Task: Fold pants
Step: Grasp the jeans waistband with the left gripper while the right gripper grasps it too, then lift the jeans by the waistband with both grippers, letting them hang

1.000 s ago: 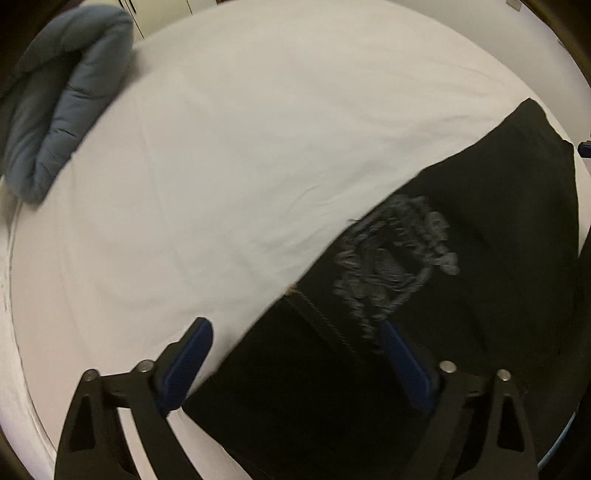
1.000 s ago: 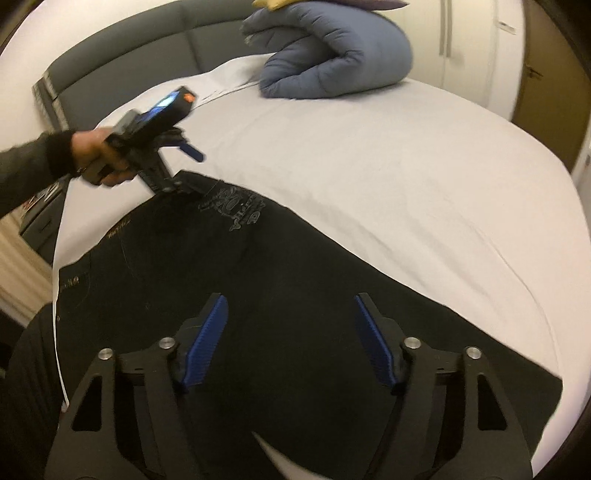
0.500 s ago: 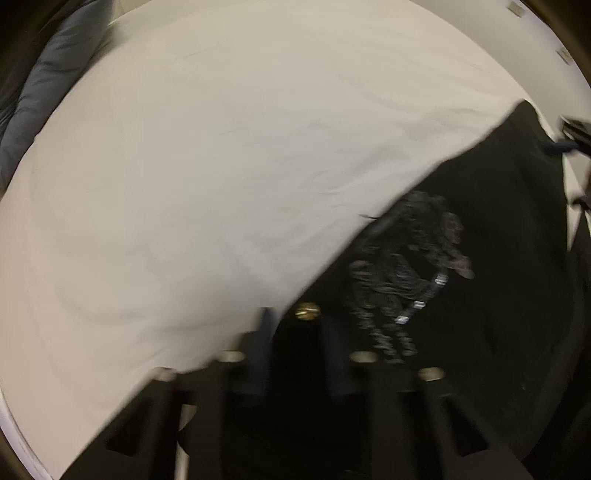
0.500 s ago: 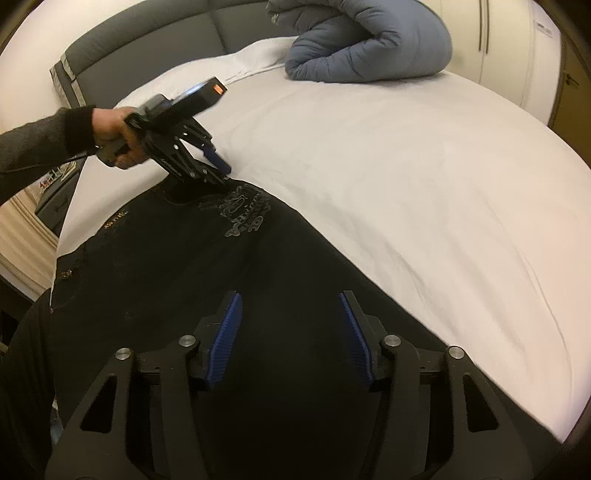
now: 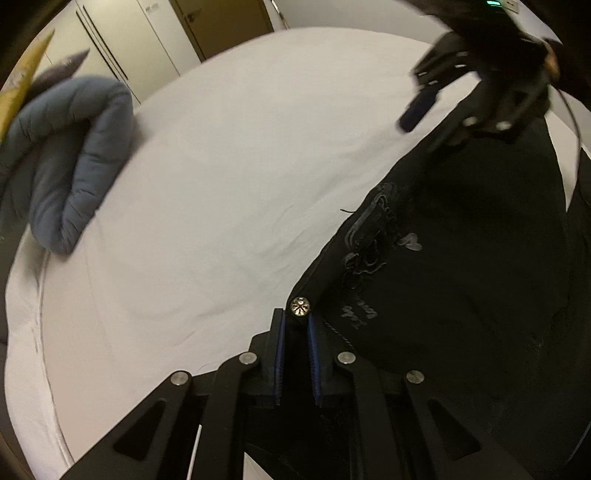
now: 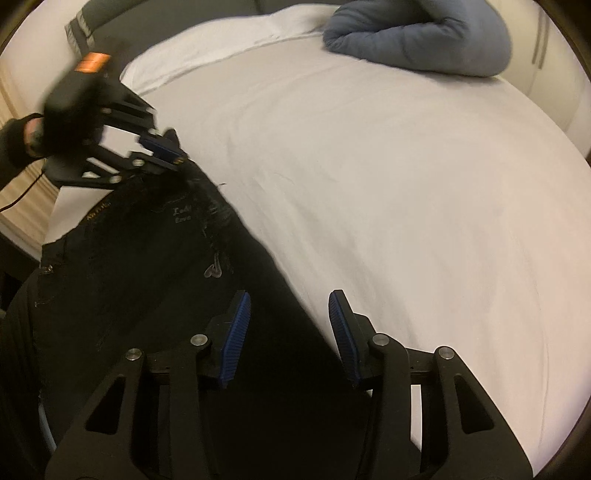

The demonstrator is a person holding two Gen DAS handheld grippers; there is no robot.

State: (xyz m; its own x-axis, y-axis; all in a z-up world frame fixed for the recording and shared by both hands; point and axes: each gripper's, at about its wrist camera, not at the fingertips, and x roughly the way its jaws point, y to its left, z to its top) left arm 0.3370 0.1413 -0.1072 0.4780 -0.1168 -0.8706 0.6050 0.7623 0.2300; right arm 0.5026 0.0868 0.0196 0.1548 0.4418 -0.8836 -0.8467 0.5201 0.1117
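Black pants (image 5: 461, 266) with a grey embroidered design lie on a white bed; they also show in the right wrist view (image 6: 147, 280). My left gripper (image 5: 295, 325) is shut on the waistband corner, just below its metal button (image 5: 300, 307), and shows in the right wrist view (image 6: 166, 151) holding that corner raised. My right gripper (image 6: 290, 325) is open over the pants' edge further along, its jaws astride the fabric border. It also shows in the left wrist view (image 5: 443, 118), blurred, above the far end of the pants.
A folded blue-grey duvet (image 5: 70, 162) lies at the far side of the bed, also in the right wrist view (image 6: 424, 37). White sheet (image 6: 388, 184) spreads beside the pants. A dark headboard (image 6: 122, 11) and wardrobe doors (image 5: 122, 40) stand behind.
My left gripper has closed on the waistband corner by the button and lifted it. My right gripper moved along the pants' edge, jaws narrower but still open.
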